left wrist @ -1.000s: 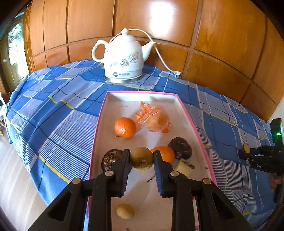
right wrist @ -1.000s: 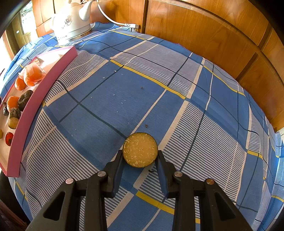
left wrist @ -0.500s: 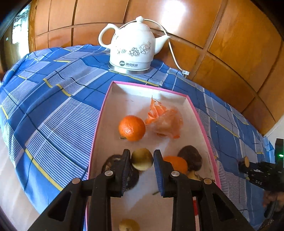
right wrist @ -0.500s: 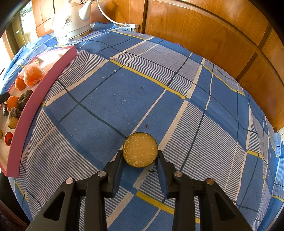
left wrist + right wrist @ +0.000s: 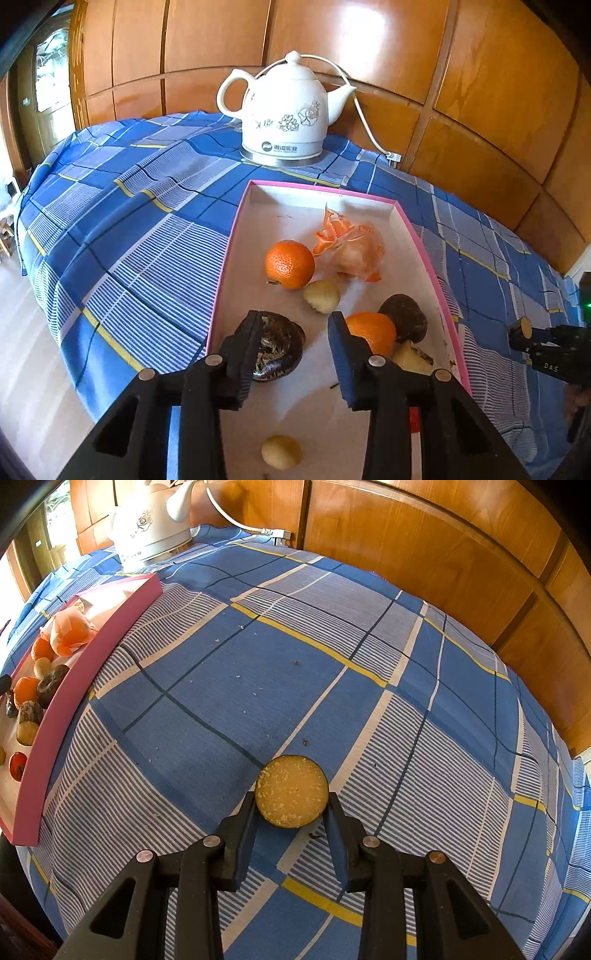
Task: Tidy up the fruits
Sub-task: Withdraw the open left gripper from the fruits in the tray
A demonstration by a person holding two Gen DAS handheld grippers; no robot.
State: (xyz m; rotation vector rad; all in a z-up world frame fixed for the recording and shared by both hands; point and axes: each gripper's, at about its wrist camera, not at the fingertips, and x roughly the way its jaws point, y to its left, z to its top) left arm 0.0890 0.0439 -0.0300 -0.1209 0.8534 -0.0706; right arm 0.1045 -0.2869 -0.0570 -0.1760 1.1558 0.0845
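Note:
A pink-rimmed tray point(image 5: 236, 229) on the blue checked cloth holds an orange point(image 5: 289, 263), a small yellow-green fruit point(image 5: 322, 296) right beside it, a bagged orange fruit point(image 5: 351, 251), a second orange point(image 5: 373, 330), dark fruits point(image 5: 404, 317) and a small yellow fruit point(image 5: 280, 451). My left gripper point(image 5: 295, 332) is open and empty above the tray, just behind the yellow-green fruit. My right gripper point(image 5: 291, 805) is shut on a round cut fruit half point(image 5: 291, 792), yellow face towards the camera, above the cloth. The tray also shows at the left of the right wrist view point(image 5: 62, 701).
A white electric kettle point(image 5: 286, 114) with its cord stands behind the tray near the wooden wall panels point(image 5: 480, 92). The table edge drops off at the left point(image 5: 55, 332). The right gripper shows at the far right of the left wrist view point(image 5: 546, 343).
My left gripper opened and let the yellow-green fruit go; it now lies in the tray by the orange. The gripper moved forward over the tray. The right gripper has not moved.

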